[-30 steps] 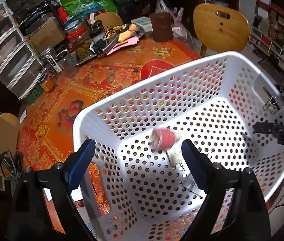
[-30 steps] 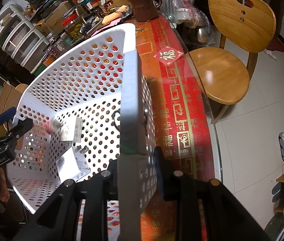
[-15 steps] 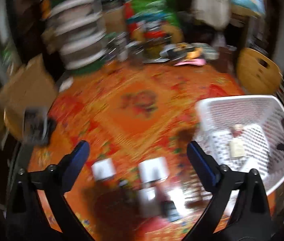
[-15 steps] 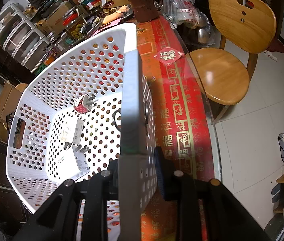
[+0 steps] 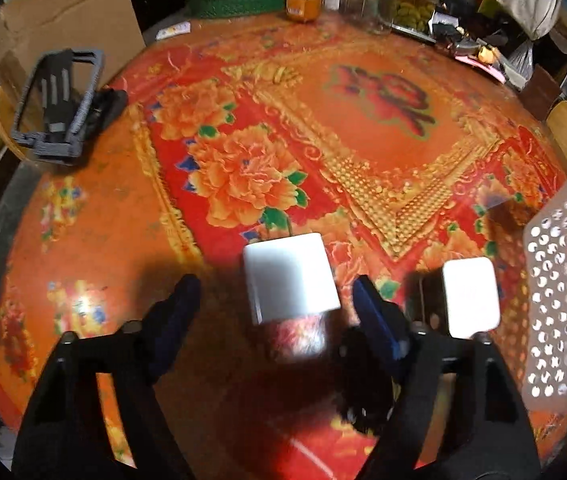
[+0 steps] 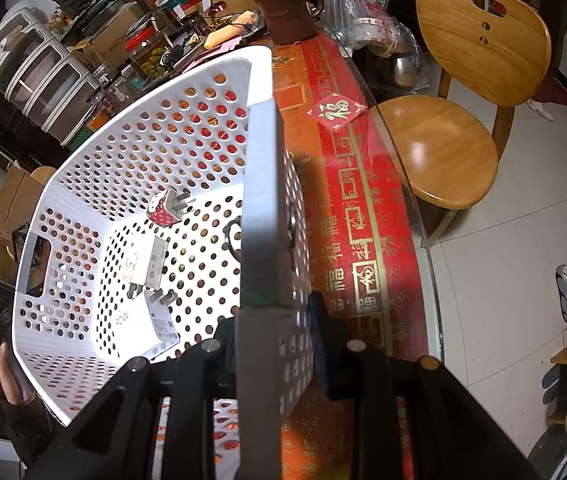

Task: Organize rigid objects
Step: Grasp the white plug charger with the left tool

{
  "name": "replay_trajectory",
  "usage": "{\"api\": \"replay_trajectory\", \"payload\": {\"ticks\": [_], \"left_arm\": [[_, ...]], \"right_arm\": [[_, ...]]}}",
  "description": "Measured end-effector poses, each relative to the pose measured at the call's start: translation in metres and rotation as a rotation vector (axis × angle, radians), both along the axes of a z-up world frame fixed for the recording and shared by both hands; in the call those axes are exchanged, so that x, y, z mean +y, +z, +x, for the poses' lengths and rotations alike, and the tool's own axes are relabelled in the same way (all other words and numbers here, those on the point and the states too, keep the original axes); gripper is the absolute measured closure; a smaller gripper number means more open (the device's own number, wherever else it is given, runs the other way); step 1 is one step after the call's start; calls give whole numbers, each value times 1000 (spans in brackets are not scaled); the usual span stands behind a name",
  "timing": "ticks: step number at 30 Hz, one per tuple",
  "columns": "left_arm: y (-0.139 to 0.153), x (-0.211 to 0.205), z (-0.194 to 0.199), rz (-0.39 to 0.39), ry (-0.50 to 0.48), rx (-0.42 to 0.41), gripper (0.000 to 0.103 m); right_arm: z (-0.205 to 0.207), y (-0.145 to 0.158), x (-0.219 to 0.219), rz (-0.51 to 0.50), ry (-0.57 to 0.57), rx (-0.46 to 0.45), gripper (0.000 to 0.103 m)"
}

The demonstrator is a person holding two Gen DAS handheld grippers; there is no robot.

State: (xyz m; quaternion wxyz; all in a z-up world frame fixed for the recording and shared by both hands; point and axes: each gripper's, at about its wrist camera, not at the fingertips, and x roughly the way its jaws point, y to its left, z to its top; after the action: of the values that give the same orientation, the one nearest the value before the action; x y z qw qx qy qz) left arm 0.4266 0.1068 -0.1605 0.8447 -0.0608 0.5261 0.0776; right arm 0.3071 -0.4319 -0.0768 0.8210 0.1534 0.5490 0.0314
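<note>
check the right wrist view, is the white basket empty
No, the white basket holds three chargers: a pink patterned plug and two white adapters on its perforated floor.

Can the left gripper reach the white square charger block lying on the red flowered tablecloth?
Probably yes: the left gripper already straddles the white charger block, its jaws closing with nothing between pads and block.

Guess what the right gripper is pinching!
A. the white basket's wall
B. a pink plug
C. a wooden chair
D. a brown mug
A: the right gripper is shut on the side wall of the white basket, with one finger inside and one outside; the pink plug lies loose in the basket.
</note>
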Motion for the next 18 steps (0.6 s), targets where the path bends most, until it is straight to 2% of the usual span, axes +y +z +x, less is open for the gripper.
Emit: {"api": "replay_trajectory", "payload": {"ticks": [2,4,8,11,15,18], "left_arm": [[-6,-2,6,-2,-9,-6,42],[-6,-5,9,1,-32,-13,58],[-6,-11,14,32,-80,-17,59],[1,-10,8,53,-80,-32,60],[21,-9,3,84,-72,-73,60],[46,-18,-2,131,-66,-108,61]], "right_arm": [[0,0,0,0,0,1,78],[0,0,0,-1,1,0,78],[0,-1,0,-3,4,1,78],[0,-1,0,-4,4,1,78],[1,-1,0,-3,4,1,78],[1,-1,0,-4,5,1,78]]}}
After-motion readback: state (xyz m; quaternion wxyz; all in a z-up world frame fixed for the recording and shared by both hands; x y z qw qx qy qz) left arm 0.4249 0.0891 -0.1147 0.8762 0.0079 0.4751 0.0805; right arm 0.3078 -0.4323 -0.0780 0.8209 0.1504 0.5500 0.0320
